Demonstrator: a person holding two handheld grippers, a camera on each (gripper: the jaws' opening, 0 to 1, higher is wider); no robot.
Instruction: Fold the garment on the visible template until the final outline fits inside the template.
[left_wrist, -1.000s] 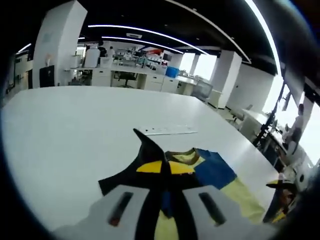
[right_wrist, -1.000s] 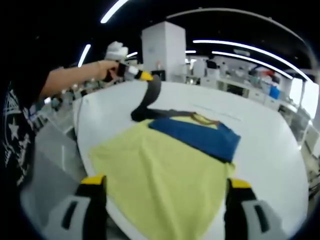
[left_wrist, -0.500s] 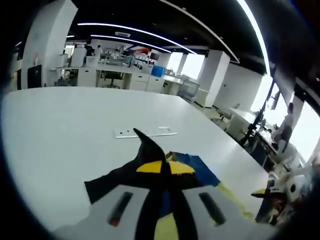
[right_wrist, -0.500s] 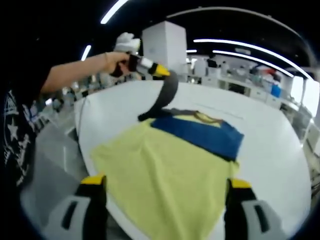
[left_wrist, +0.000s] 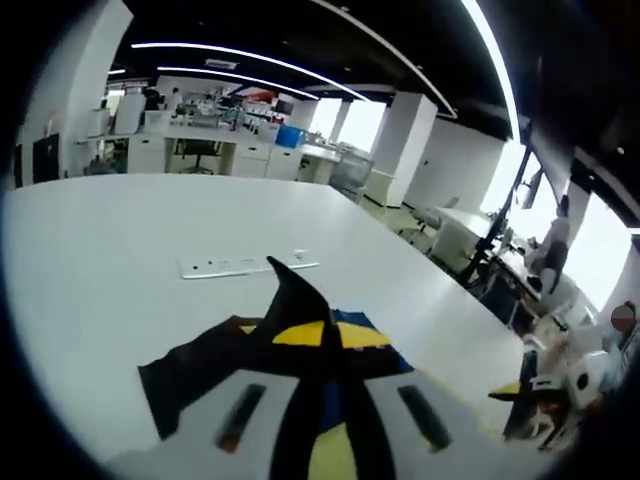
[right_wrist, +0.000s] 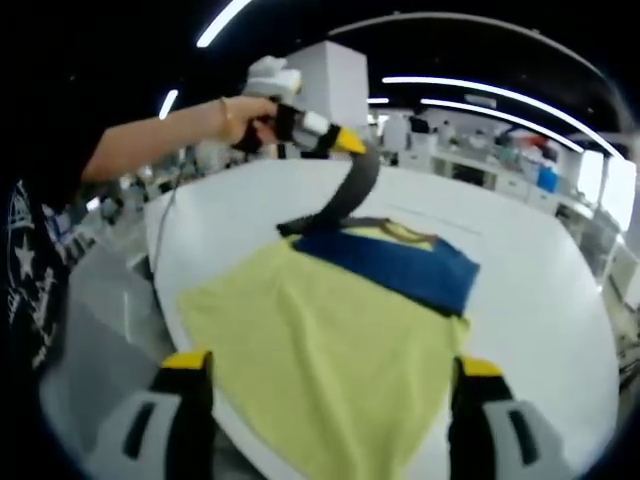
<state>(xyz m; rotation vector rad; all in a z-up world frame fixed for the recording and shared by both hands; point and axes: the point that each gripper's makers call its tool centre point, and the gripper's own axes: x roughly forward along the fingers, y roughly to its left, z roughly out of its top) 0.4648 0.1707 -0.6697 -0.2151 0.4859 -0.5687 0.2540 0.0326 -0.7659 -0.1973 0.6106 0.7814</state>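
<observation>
On the broad white desk (right_wrist: 560, 290), the yellow cloth garment with a blue shoulder panel and a black sleeve (right_wrist: 330, 330) lies spread flat near the edge closest to me, its yellow body reaching right up to that edge in the right gripper view. My left gripper (right_wrist: 352, 142), yellow-tipped and held in a person's hand (right_wrist: 245, 118), has its jaws pinched tight on the black sleeve (right_wrist: 345, 195), which hangs as a dark curved strip from the jaws down to the collar end of the garment, lifted clear of the desk. In the left gripper view the same sleeve (left_wrist: 290, 295) rises to a point above the closed yellow tips (left_wrist: 331, 336), with the blue panel (left_wrist: 375, 345) just beyond them and more black fabric draped to one side. My right gripper (right_wrist: 330, 372) hovers over the near hem with its grey, yellow-capped jaws spread wide, gripping nothing. A long white power strip (left_wrist: 248, 265) sits further in on the desk, apart from the garment. I cannot make out a template outline on the desk surface.
</observation>
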